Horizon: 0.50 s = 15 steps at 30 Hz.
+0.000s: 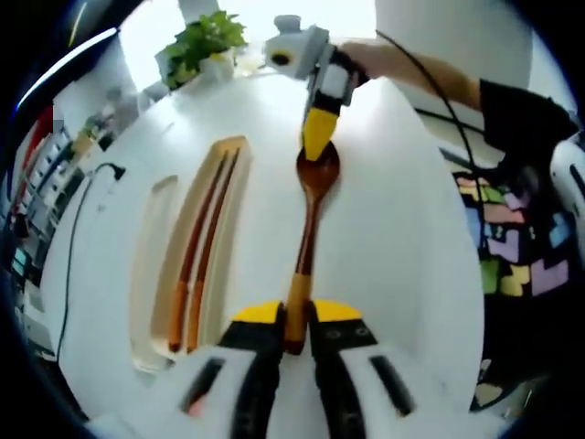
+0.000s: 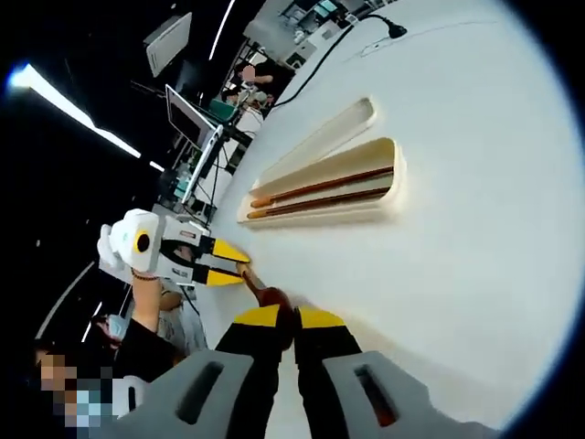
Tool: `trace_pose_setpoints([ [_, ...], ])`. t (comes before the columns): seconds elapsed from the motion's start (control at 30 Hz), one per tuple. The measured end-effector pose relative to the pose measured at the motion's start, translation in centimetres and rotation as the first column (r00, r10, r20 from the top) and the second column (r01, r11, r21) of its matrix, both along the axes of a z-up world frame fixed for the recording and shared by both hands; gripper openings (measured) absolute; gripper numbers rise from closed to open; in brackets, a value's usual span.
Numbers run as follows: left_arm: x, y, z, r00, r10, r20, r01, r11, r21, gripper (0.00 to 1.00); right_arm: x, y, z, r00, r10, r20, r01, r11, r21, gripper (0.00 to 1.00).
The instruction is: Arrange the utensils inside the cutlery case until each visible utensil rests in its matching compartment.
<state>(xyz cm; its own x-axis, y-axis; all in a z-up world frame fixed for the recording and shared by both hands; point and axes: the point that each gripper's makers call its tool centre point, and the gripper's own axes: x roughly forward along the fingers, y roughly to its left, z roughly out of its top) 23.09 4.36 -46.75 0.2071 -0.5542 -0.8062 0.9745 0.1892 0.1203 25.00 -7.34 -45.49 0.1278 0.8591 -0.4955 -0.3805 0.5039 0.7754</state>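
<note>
Beside the cutlery case, spoon parallel to chopsticks, left tongs clamped on handle, right tongs clamped on bowl

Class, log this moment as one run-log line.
left gripper: shut on spoon handle | right gripper: shut on bowl end | chopsticks: in case | spoon compartment: unfilled
</note>
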Motion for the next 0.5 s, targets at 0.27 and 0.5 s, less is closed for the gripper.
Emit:
trace_pose_setpoints([
  [0.27,-0.3,0.0,0.0,0.999,-0.043,0.033,0.041,0.998,0.058,0.11,0.6,-0.1,1.1,0.999,0.01,0.038,-0.01,1.0,0.003,0.02],
  [0.5,-0.3,0.1,0.0,0.998,-0.049,0.048,0.046,0.997,0.062,0.13,0.4,0.4,2.5,1.0,0.013,0.009,-0.014,0.996,0.093,0.02],
])
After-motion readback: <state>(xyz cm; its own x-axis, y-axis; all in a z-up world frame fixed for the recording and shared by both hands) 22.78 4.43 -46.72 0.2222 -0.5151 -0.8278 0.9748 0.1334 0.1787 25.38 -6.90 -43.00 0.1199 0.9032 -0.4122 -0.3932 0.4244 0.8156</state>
